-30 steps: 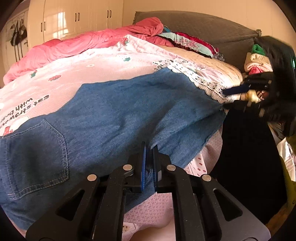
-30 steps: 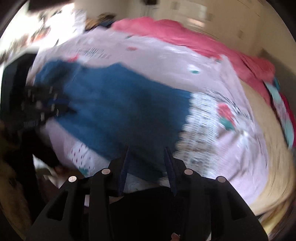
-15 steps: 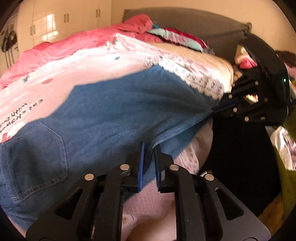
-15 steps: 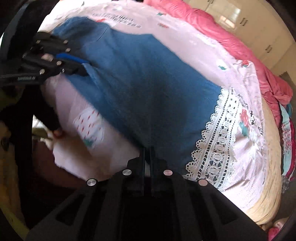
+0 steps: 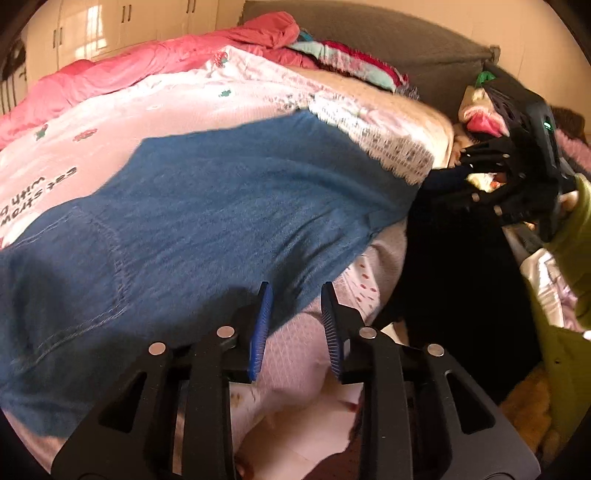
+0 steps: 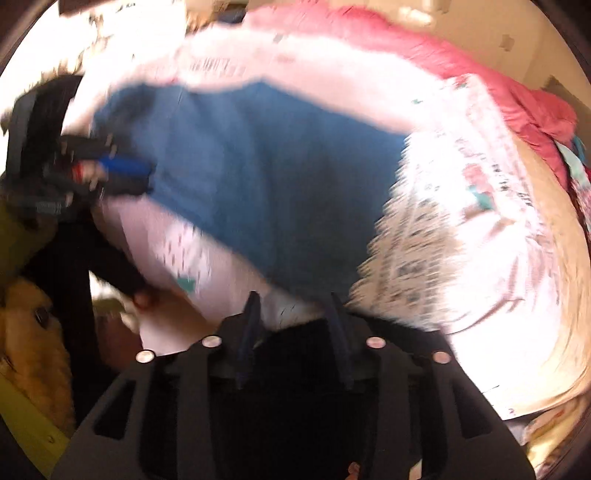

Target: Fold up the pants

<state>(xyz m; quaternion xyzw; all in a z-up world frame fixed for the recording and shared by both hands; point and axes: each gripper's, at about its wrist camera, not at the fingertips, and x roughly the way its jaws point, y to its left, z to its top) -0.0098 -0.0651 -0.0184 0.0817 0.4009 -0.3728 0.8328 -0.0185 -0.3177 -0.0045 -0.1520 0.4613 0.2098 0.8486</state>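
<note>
Blue denim pants (image 5: 207,214) lie flat on the pink printed bedspread (image 5: 110,118), back pocket at the left. They also show, blurred, in the right wrist view (image 6: 266,177). My left gripper (image 5: 295,314) is open at the pants' near edge, holding nothing; it also shows in the right wrist view (image 6: 122,173) beside the pants' left end. My right gripper (image 6: 291,314) is open just off the pants' near edge, holding nothing. It also shows in the left wrist view (image 5: 454,173) at the pants' right end.
A pink duvet (image 5: 122,70) and a heap of clothes (image 5: 347,62) lie at the back against a grey headboard (image 5: 388,33). The bed drops off to a dark gap (image 5: 454,277) on the right. White cupboards (image 5: 122,22) stand behind.
Both grippers have opened and let go of the pants' near edge. The right gripper has drawn back from the cloth; its view is now blurred by motion.
</note>
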